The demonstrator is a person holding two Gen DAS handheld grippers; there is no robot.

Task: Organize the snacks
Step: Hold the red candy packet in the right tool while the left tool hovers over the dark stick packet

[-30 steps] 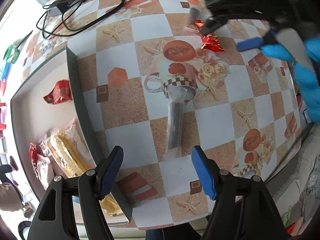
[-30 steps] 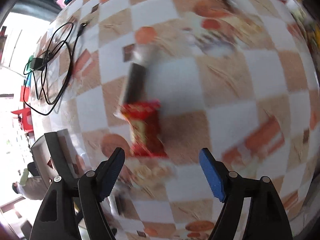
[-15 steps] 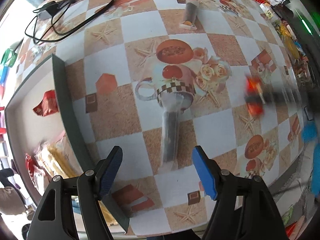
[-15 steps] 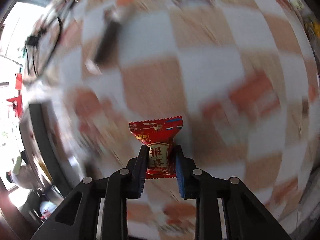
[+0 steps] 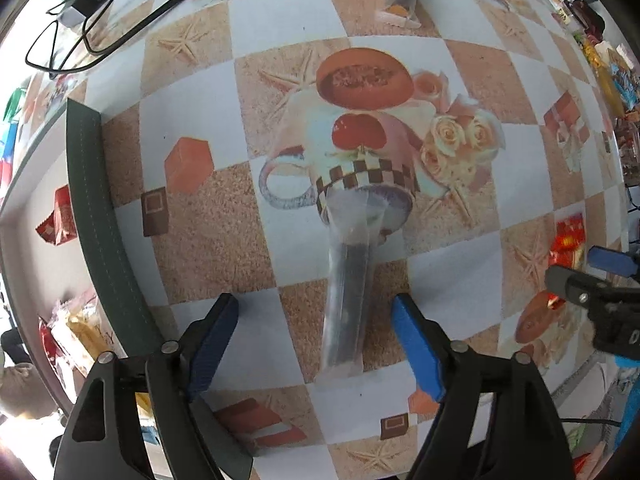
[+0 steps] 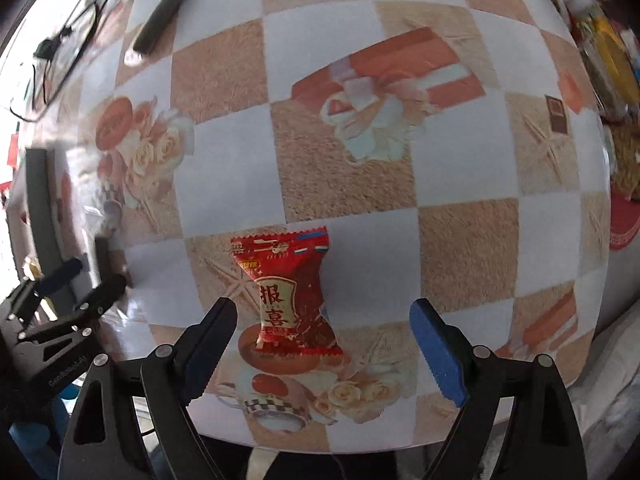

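My right gripper point(image 6: 322, 338) is spread wide around the red foil candy packet point(image 6: 286, 295) lying on the checkered tablecloth point(image 6: 352, 176). My left gripper point(image 5: 314, 334) gapes beside a clear-wrapped dark snack stick point(image 5: 350, 292); the grey-rimmed tray point(image 5: 96, 216) lies beyond.

The left gripper point(image 5: 314, 336) hangs over the bench point(image 5: 452, 272), jaws spread wide either side of a clear-wrapped dark snack stick point(image 5: 348, 300). A green-rimmed tray point(image 5: 100, 216) of snacks lies left; the right gripper point(image 5: 592, 280) shows at the right edge.

2 close downward wrist views, shared tablecloth point(image 5: 248, 28)
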